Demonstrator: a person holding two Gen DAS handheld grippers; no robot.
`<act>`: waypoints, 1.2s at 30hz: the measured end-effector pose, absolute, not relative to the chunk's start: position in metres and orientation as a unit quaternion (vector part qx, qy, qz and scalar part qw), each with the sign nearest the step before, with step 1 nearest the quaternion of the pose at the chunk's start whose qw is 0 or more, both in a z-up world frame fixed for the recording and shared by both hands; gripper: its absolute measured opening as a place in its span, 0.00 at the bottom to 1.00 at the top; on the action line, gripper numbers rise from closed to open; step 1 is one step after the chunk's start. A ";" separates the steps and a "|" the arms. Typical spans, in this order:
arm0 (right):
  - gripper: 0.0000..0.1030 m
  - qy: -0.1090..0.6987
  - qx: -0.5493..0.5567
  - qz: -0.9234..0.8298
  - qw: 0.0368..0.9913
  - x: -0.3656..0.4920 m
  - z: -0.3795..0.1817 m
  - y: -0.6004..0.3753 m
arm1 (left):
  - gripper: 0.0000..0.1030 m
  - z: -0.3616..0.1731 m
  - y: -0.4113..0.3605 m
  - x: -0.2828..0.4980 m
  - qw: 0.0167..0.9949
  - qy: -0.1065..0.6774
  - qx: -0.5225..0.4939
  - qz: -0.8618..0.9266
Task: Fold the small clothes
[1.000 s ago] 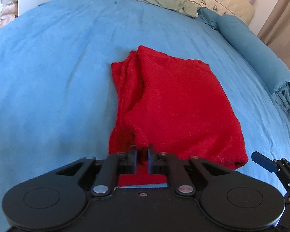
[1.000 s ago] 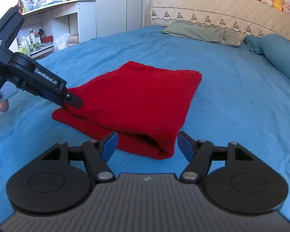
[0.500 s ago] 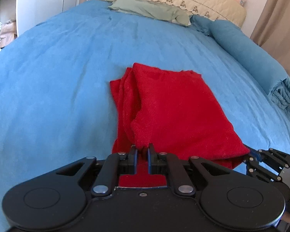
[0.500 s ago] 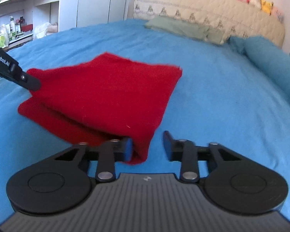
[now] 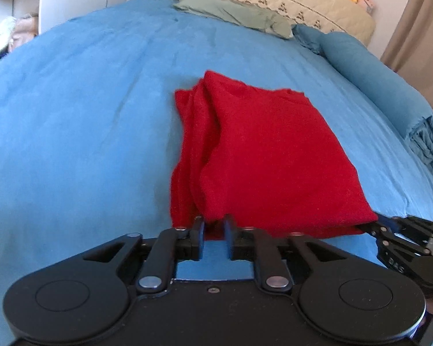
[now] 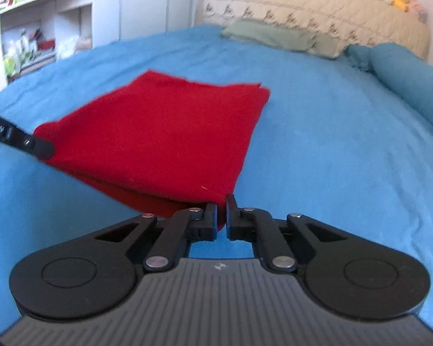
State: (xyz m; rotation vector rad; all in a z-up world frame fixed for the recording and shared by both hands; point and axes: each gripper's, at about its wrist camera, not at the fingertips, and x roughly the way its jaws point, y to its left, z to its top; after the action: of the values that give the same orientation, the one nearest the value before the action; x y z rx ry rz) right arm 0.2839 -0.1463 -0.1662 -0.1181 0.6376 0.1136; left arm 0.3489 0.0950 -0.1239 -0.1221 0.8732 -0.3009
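Observation:
A folded red cloth lies on the blue bedspread. My left gripper is at its near left corner. Its jaws are opening, with a gap between the pads and the cloth's edge loose at the tips. In the right wrist view the red cloth has its near right corner pinched in my right gripper. That gripper's jaws are easing open very slightly, though the pads still press the fabric. The left gripper shows at the cloth's left corner, and the right gripper at its right corner.
A green pillow and a beige headboard with plush toys lie at the far end. A rolled blue quilt runs along the right side. White shelves stand to the left of the bed, and a curtain hangs at the right.
My right gripper came down onto the cloth's near right corner and closed from wide open. My left gripper's jaws, shut on the cloth before, have parted a little.

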 end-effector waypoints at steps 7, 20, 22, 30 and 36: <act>1.00 0.247 -0.016 0.085 0.965 0.256 -0.132 -0.159 | 0.73 -0.103 0.085 0.338 0.920 0.368 0.039 -0.129; 0.99 0.339 -0.041 0.010 0.940 0.293 -0.169 -0.159 | 0.73 -0.131 0.103 0.362 0.900 0.420 0.000 -0.115; 0.99 0.338 -0.029 0.017 0.941 0.292 -0.164 -0.163 | 0.74 -0.118 0.106 0.365 0.905 0.406 -0.014 -0.128; 0.99 0.355 0.060 0.068 0.930 0.332 -0.127 -0.183 | 0.80 -0.100 0.097 0.436 0.887 0.422 -0.058 -0.181; 0.97 0.421 0.144 0.092 0.891 0.380 -0.143 -0.193 | 0.80 -0.128 0.091 0.478 0.850 0.476 -0.109 -0.199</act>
State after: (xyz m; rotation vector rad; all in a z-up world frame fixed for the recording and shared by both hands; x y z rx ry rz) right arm 0.3797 -0.1928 -0.1428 0.2988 0.8736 0.1916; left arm 0.4785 0.0908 -0.1284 -0.2298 1.0027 -0.4201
